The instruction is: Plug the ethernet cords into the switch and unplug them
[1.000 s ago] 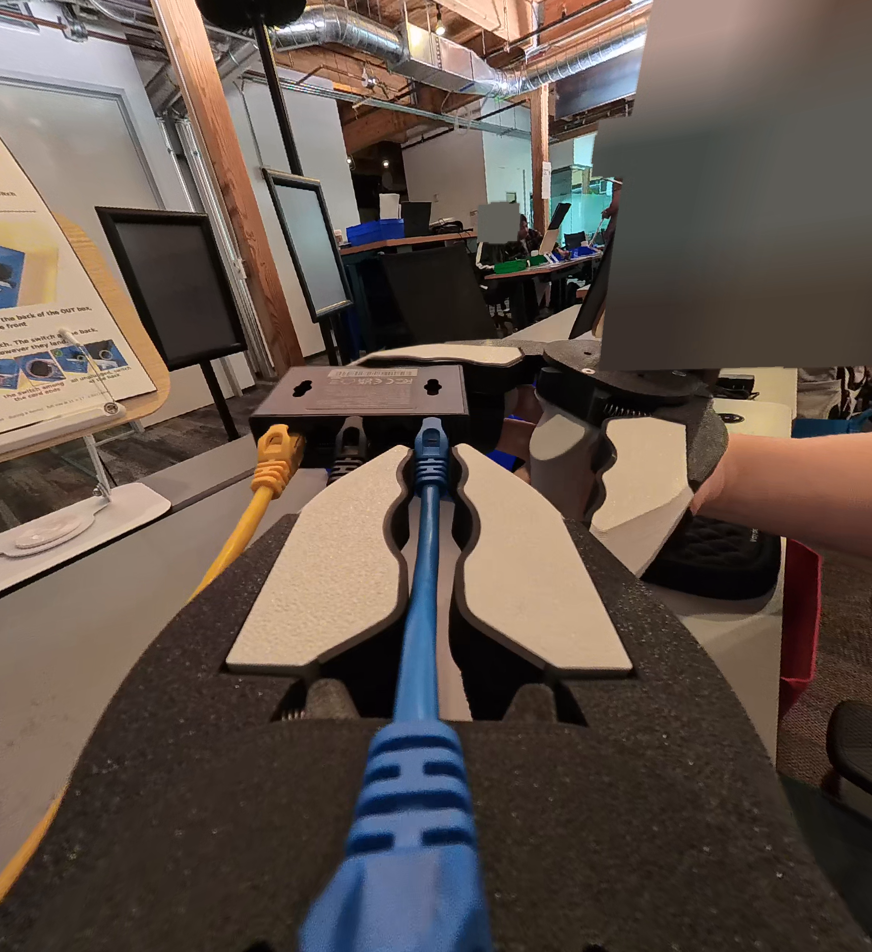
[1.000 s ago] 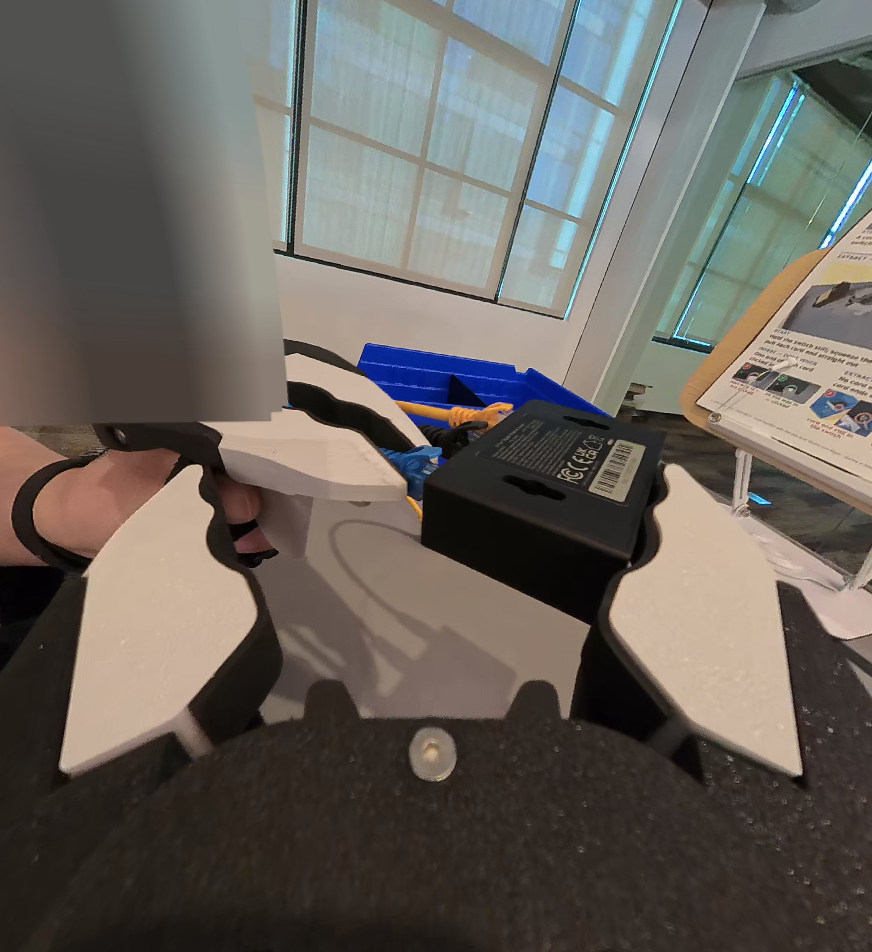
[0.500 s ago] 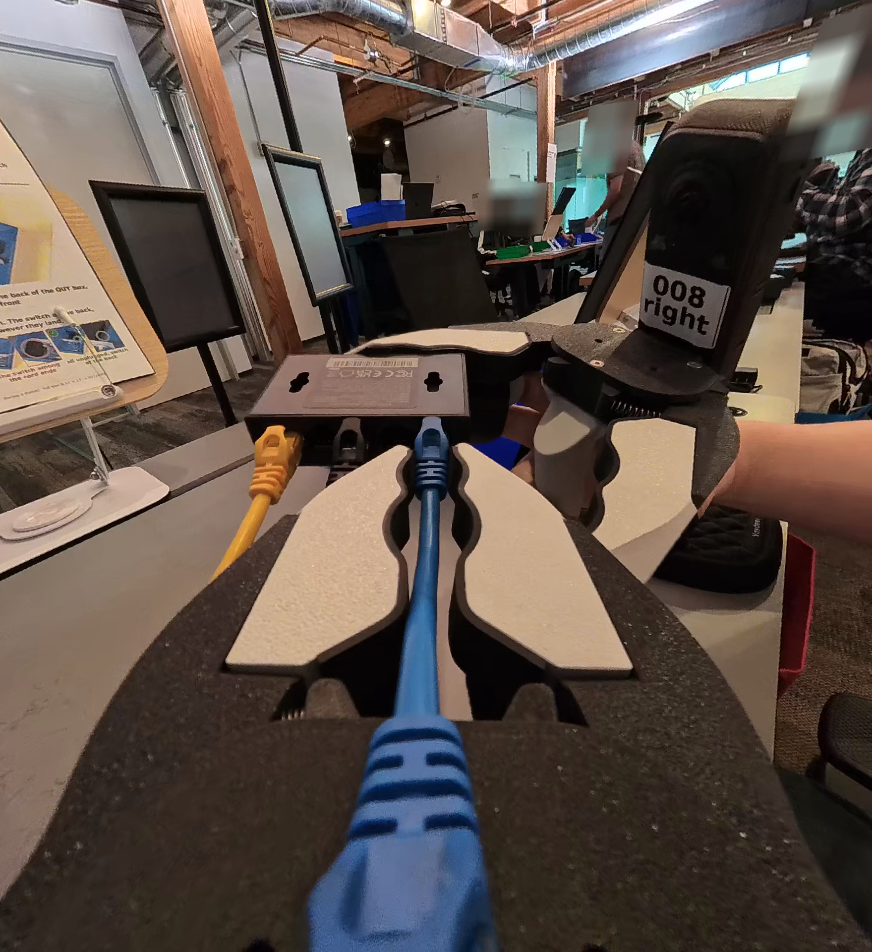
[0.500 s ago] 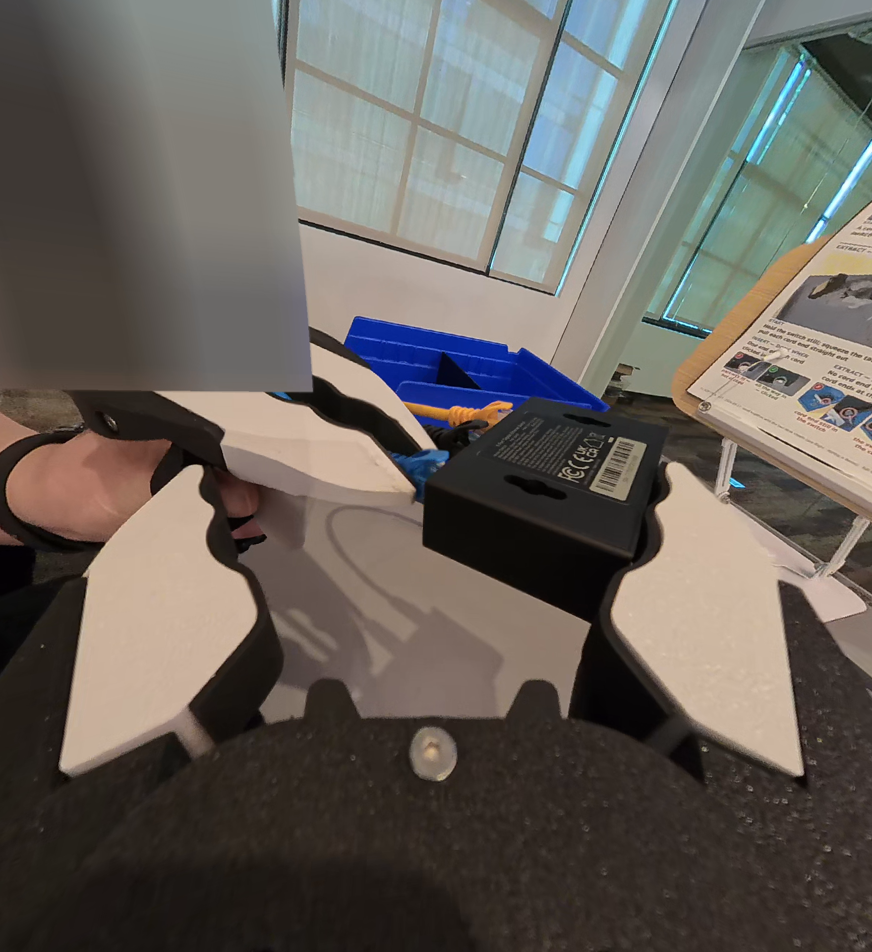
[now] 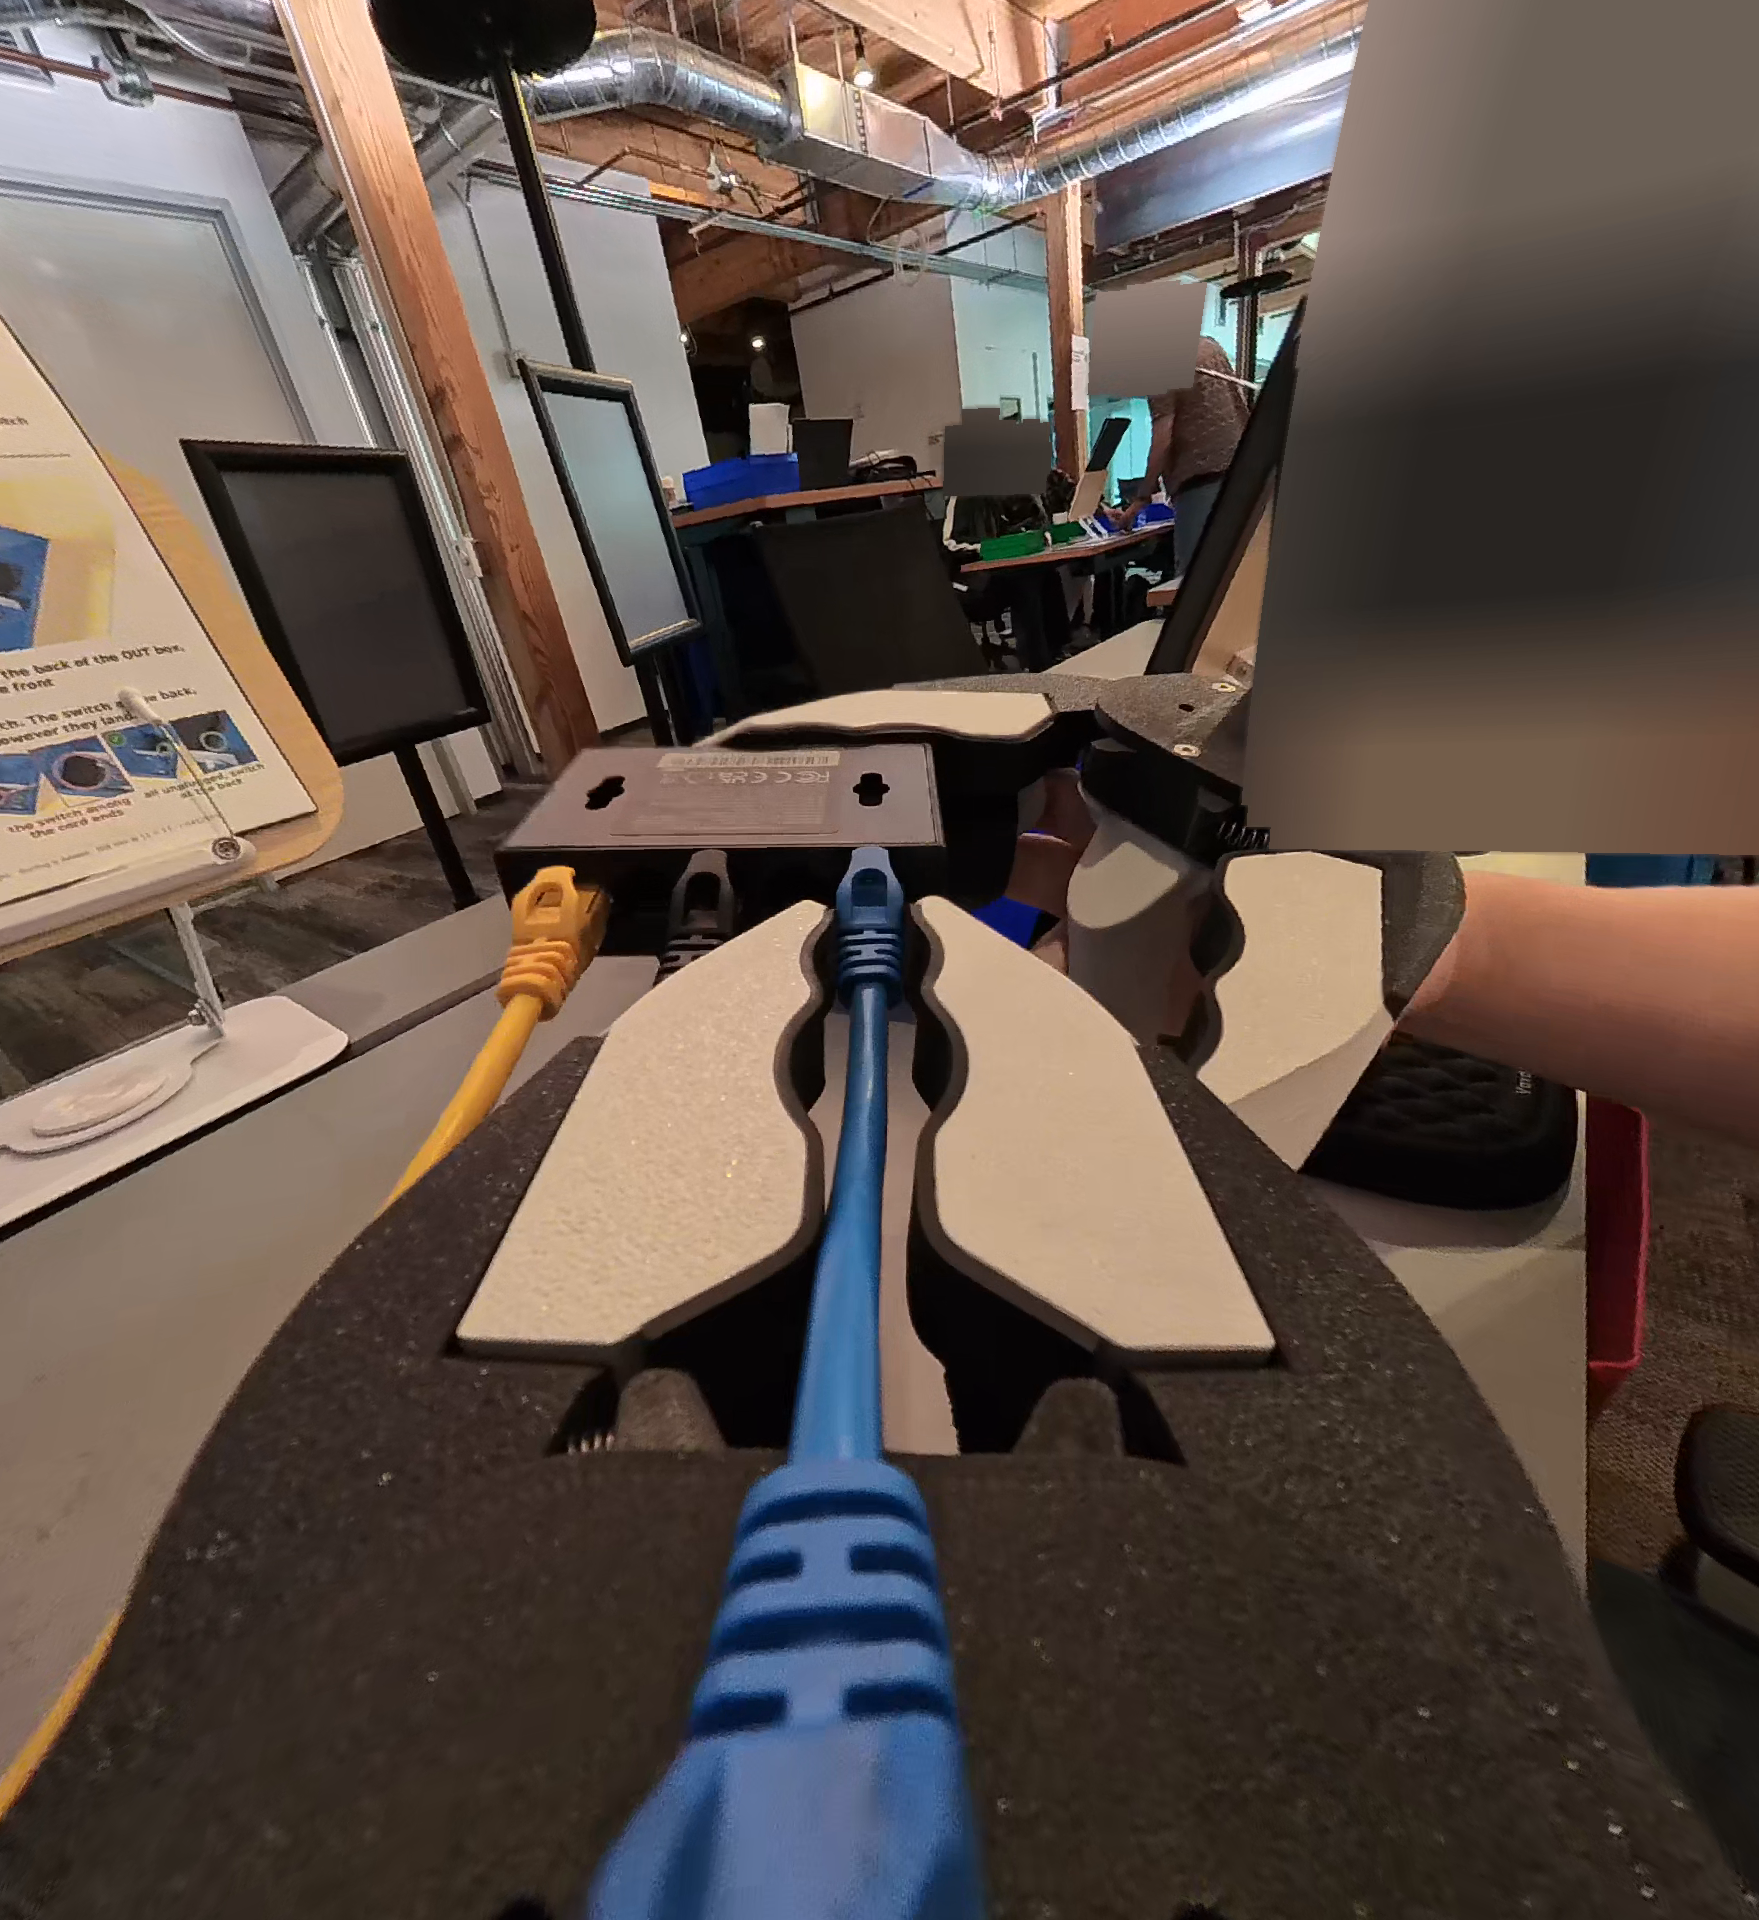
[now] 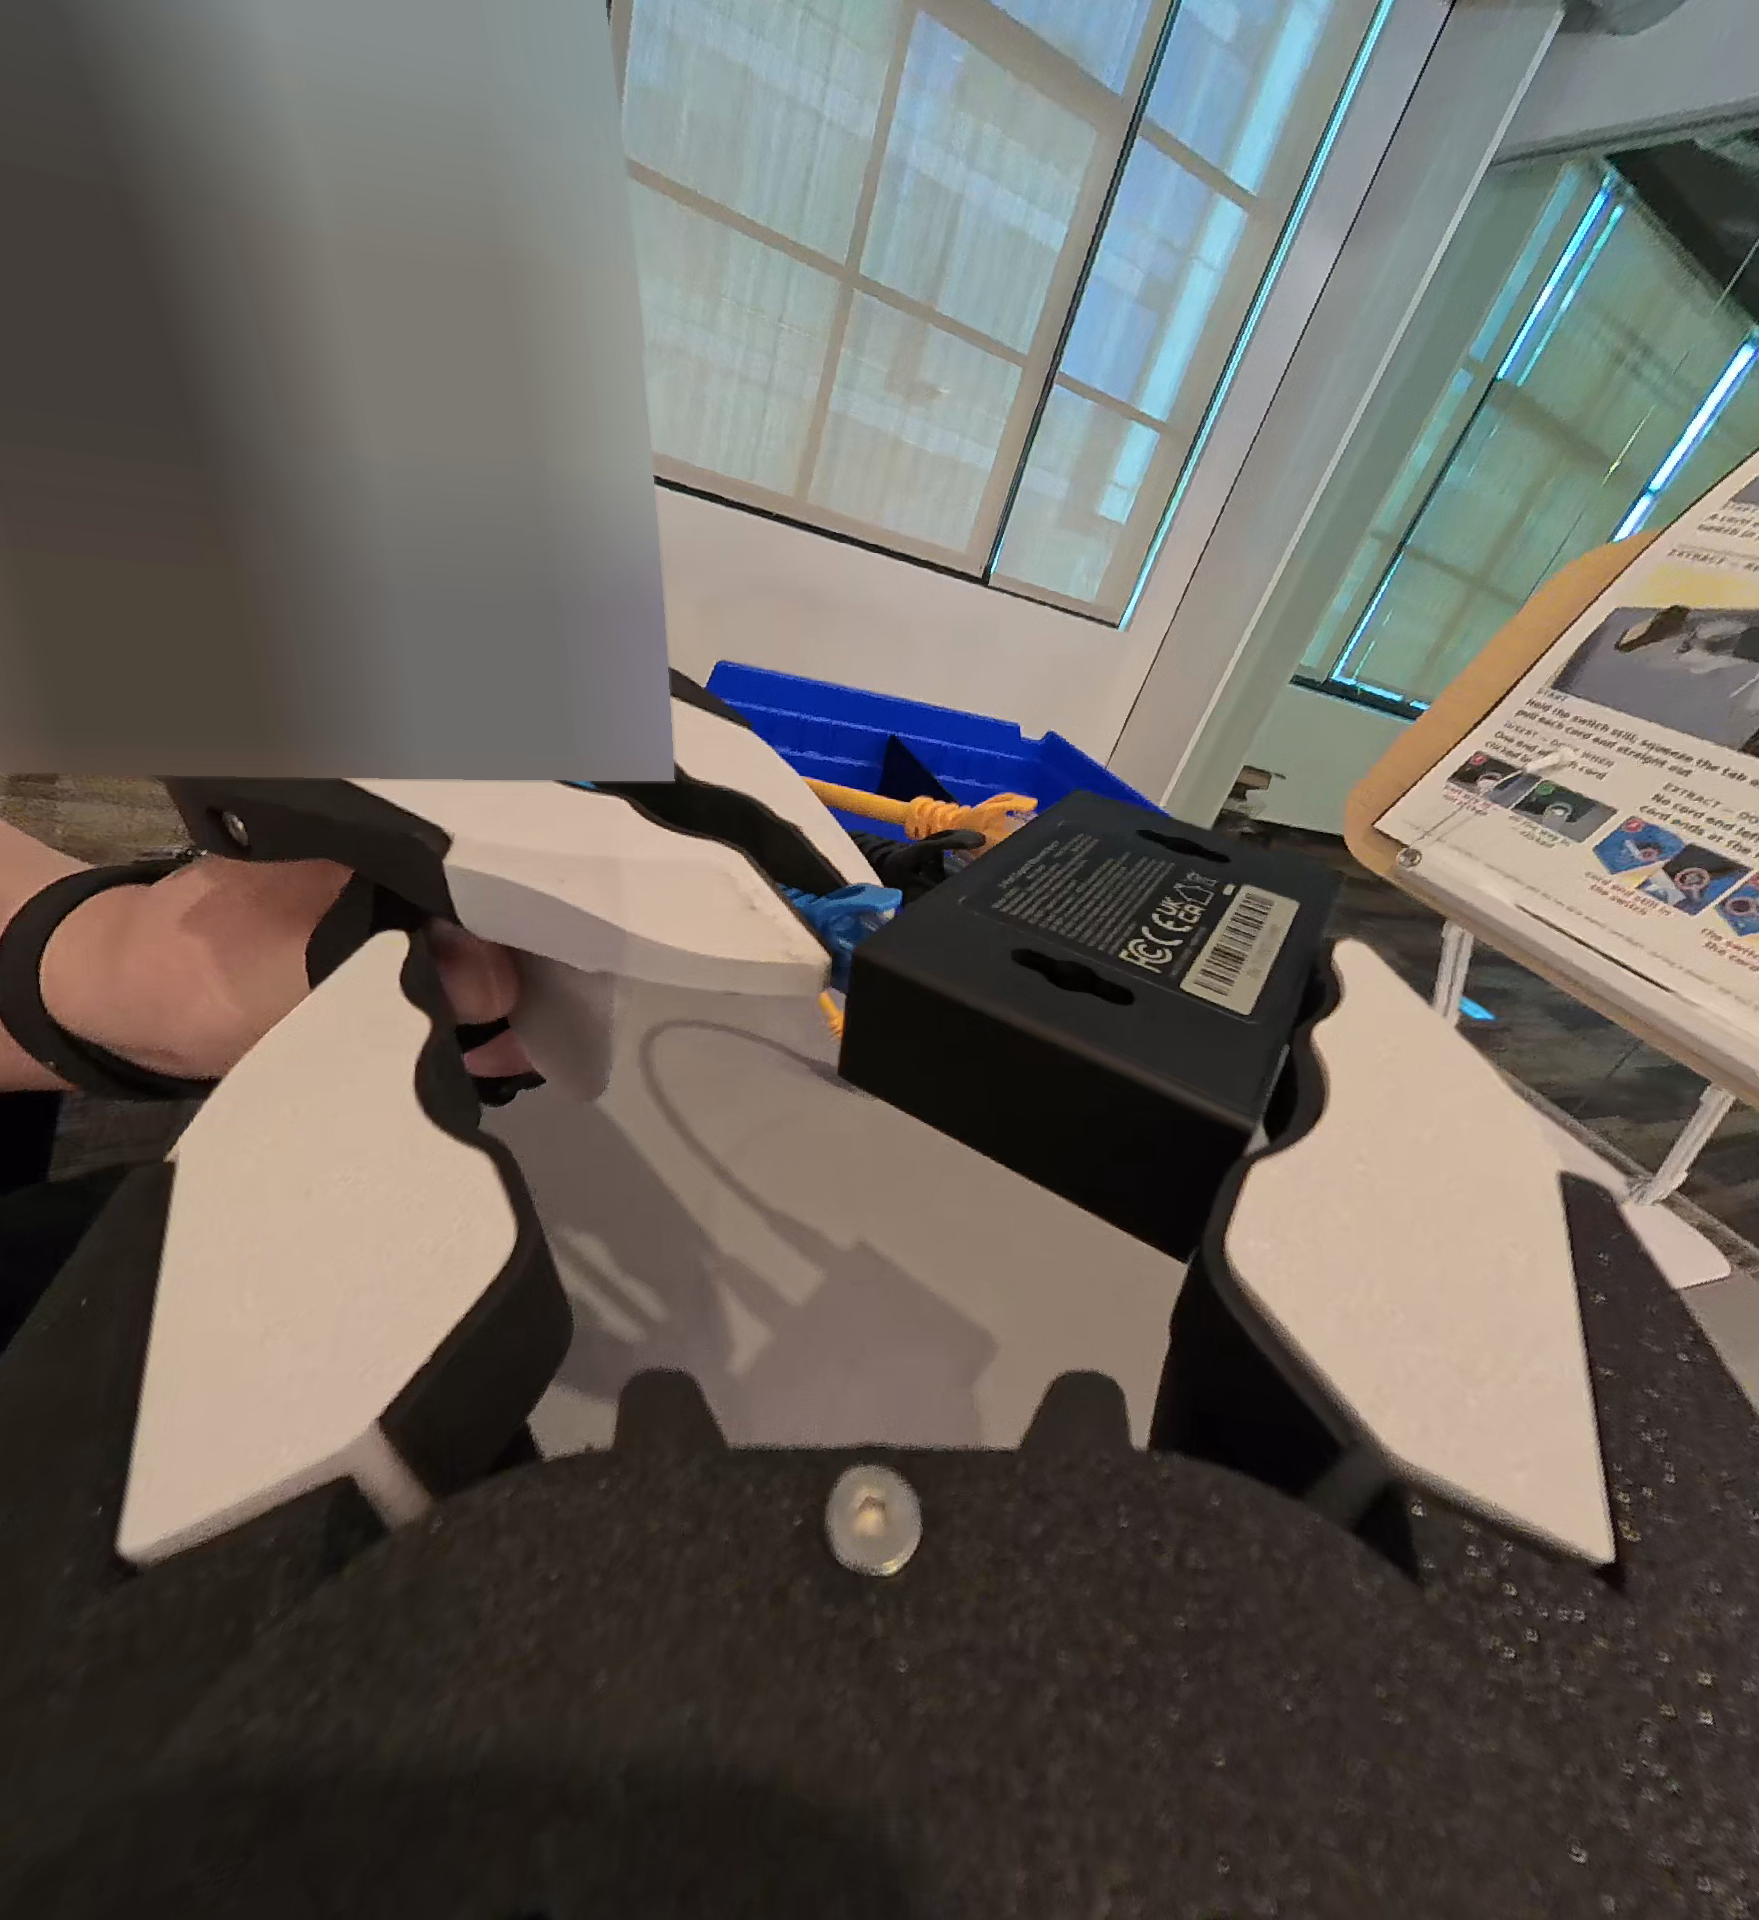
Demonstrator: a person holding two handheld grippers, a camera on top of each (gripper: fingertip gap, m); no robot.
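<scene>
Three cords seated in switch (image 5: 740, 821), which sat on grey table (image 5: 75, 1351) with label side up: yellow cord (image 5: 542, 945), black cord (image 5: 700, 894), blue cord (image 5: 859, 1039). Left gripper (image 5: 867, 935) pinched nearly closed around blue cord just behind its plug; right gripper (image 6: 916, 1049) spread wide, one finger against switch's end, other clear, so bracing rather than clamping. Judged at blue plug's insert or pull, direction unclear; free blue connector (image 5: 802, 1704) lay close to lens.

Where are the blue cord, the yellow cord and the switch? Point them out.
blue cord (image 5: 859, 1143), left wrist view, on its cable.
yellow cord (image 5: 546, 940), left wrist view, on its boot.
switch (image 6: 1083, 1013), right wrist view, on its top face.
</scene>
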